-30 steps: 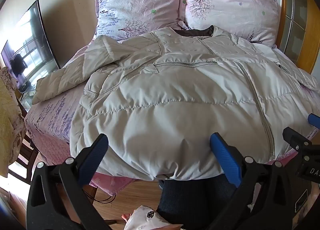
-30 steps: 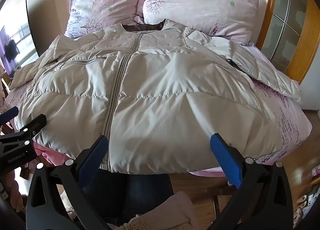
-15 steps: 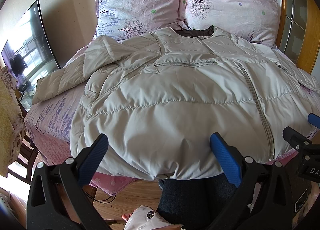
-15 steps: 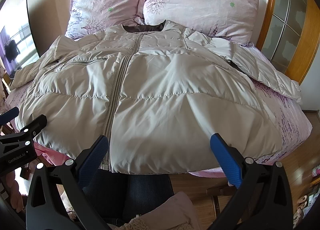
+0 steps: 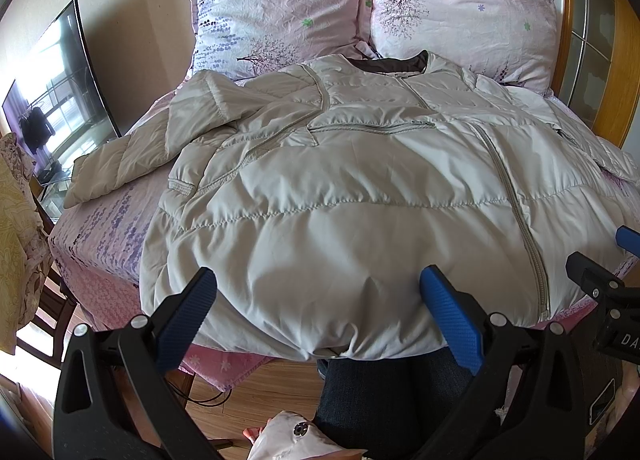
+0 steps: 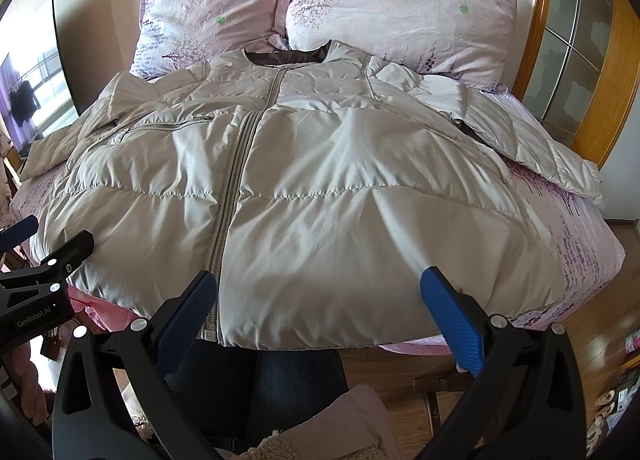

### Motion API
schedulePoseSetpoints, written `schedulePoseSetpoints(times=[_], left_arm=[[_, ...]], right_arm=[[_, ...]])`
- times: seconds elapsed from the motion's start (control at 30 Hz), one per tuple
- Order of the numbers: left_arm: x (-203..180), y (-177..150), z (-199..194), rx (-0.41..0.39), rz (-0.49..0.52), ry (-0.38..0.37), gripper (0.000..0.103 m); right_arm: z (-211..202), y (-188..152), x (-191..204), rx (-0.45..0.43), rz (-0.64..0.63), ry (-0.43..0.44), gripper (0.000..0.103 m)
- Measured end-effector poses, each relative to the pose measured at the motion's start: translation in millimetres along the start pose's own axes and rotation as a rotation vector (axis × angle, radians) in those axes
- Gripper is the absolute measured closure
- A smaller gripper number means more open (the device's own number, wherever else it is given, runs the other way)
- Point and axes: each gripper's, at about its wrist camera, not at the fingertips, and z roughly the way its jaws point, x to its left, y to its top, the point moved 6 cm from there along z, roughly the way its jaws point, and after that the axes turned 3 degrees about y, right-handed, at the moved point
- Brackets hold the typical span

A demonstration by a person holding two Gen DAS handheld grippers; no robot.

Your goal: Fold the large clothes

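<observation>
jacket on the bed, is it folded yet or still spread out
Spread out. The jacket lies flat, front up and zipped, across the bed, both sleeves out to the sides.

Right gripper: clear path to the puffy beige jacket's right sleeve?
Probably yes. The right gripper is open at the hem; the right sleeve lies uncovered across the pink bed sheet, nothing between them.

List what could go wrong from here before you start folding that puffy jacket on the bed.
1. The jacket hem overhangs the bed edge; pulling it toward the person could slide the slick shell onto the floor.
2. Both sleeves are sprawled: the left sleeve points toward the TV, the right sleeve lies far off. Folding the body first may trap them unevenly.
3. The open left gripper and right gripper may pinch only the top layer of puffy fabric.
</observation>
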Motion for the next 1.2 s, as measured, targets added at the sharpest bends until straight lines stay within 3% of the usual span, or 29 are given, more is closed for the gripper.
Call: schedulePoseSetpoints(times=[1.2], left_arm=[[0.2,-3.7,3.3,0.001,-0.002,-0.001,0.002]], right_arm=[[0.6,2.4,-2.1,-0.007,0.003,0.000,0.001]])
